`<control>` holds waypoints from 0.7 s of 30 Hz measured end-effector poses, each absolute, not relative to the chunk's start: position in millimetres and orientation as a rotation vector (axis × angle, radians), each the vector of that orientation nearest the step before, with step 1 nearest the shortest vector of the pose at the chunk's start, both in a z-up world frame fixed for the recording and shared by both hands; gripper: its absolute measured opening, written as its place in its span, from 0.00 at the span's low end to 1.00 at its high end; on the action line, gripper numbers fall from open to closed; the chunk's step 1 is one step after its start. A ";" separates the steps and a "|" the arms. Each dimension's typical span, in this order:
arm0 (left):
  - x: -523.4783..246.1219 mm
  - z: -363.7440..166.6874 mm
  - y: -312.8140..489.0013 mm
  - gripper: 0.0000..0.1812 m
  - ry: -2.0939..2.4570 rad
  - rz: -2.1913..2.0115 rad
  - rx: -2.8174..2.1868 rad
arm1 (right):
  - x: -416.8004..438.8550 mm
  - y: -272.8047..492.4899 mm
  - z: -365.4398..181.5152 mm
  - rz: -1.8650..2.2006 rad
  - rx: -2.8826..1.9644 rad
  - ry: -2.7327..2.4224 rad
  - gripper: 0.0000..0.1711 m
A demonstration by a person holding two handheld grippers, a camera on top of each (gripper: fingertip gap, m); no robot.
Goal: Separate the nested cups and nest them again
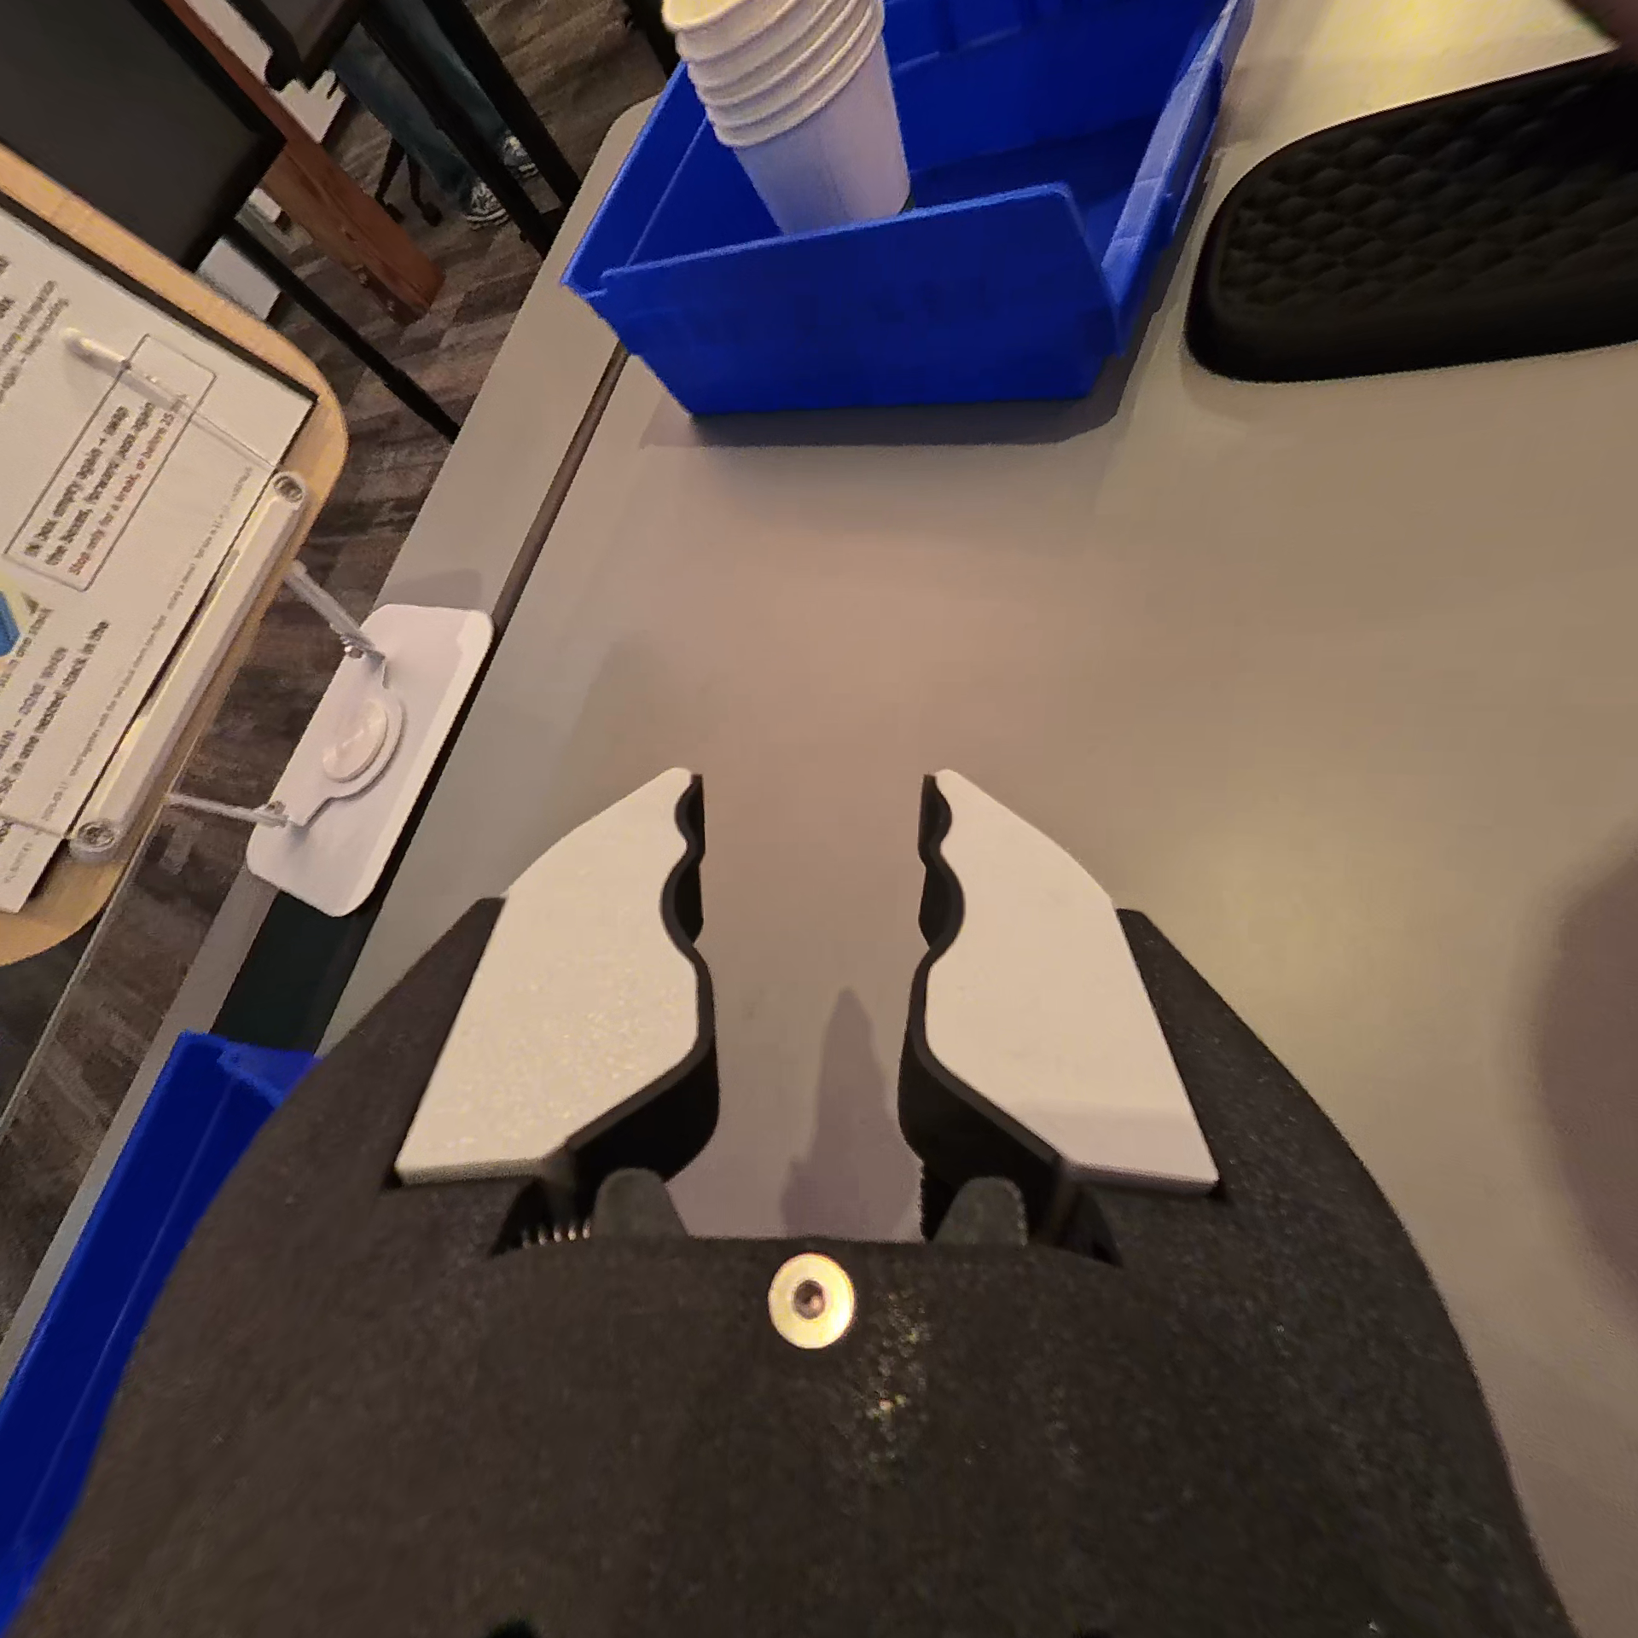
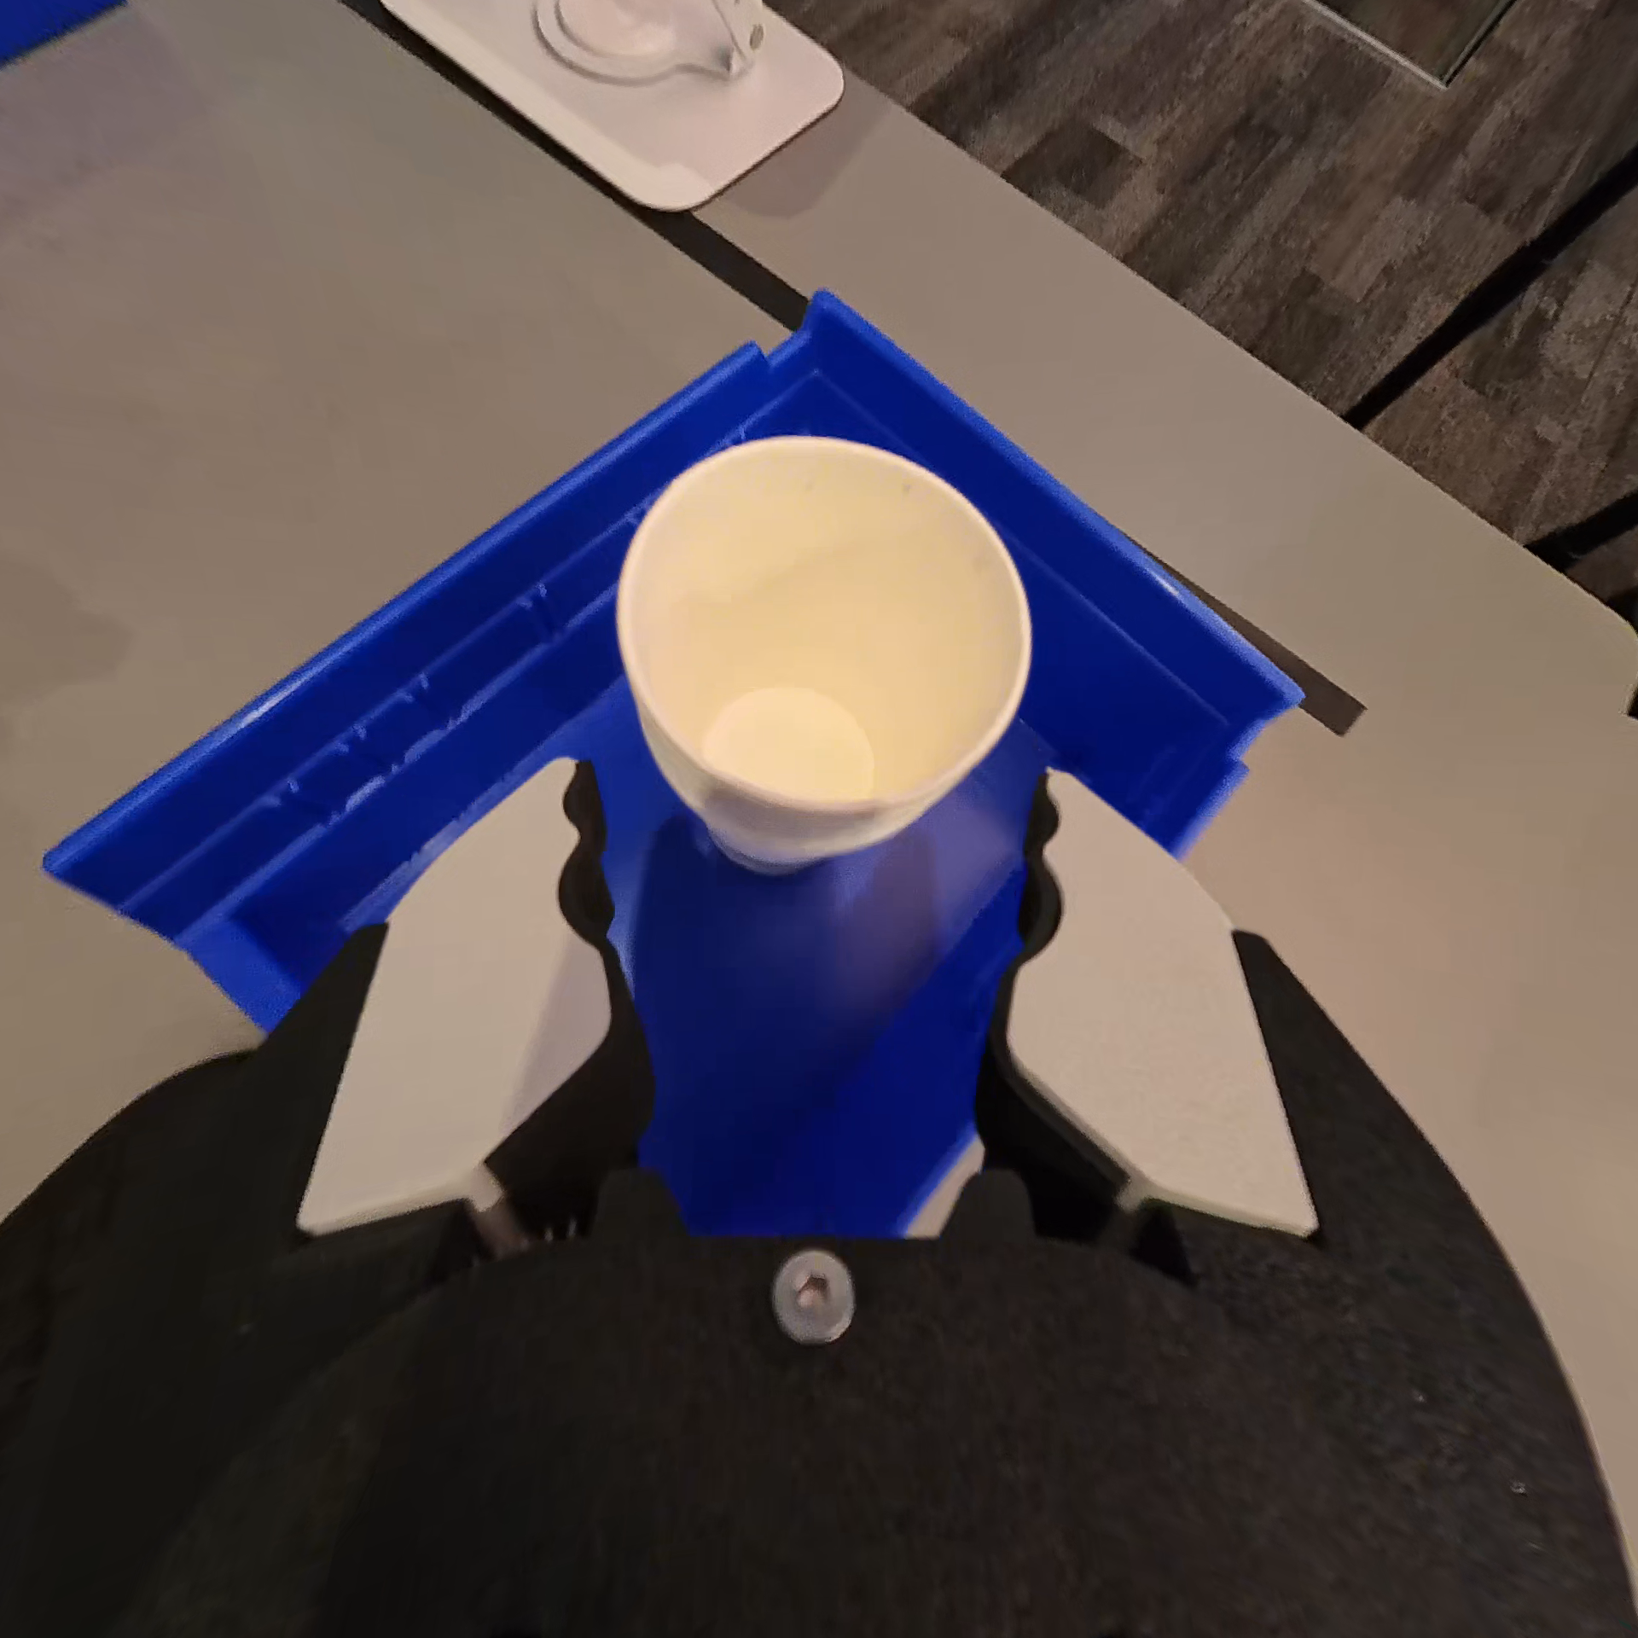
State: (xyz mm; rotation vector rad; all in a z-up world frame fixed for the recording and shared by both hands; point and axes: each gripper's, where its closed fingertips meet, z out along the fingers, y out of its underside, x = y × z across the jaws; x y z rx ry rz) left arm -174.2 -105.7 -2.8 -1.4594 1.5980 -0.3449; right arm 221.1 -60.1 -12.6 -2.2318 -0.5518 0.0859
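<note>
Over the blue bin (image 2: 354, 780), the right hand-held gripper (image 2: 811, 789) hangs released above the cup stack (image 2: 824, 638)
Stack sits upright inside the bin; I'd drop lower and pinch only the top rim; left hand-held gripper (image 1: 811, 784) idles spread and empty over the bench (image 1: 1064, 620).

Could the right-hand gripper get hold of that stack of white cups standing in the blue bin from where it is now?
Probably yes. The right gripper hangs above the blue bin with its jaws open, and the stack of cups stands upright just ahead of them. Nothing lies between; the bin's walls sit lower than the cup rims.
</note>
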 end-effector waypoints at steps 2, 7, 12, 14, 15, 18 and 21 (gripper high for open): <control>-186.4 0.7 -97.5 0.25 1.545 -0.297 -1.487 | 233.4 -74.2 -5.8 0.030 -2.249 -0.528 0.52; -241.2 18.7 -65.4 0.24 1.281 -0.166 -1.619 | 277.8 -115.1 -5.7 0.002 -2.326 -0.318 0.48; -295.9 38.8 -41.1 0.23 1.042 -0.160 -1.704 | 307.7 -112.8 -35.4 0.231 -2.408 0.069 0.40; -314.5 45.5 -31.8 0.23 1.010 -0.080 -1.684 | 299.1 -102.3 -41.4 0.391 -2.400 0.170 0.35; -324.0 48.1 -26.4 0.22 0.993 -0.031 -1.683 | 296.3 -96.6 -44.8 0.427 -2.402 0.206 0.33; -350.1 49.6 -10.7 0.23 0.930 0.065 -1.751 | 298.4 -87.2 -64.7 0.324 -2.504 0.260 0.34; -369.9 43.1 4.9 0.24 0.903 0.110 -1.832 | 288.8 -83.4 -85.1 0.280 -2.626 0.232 0.34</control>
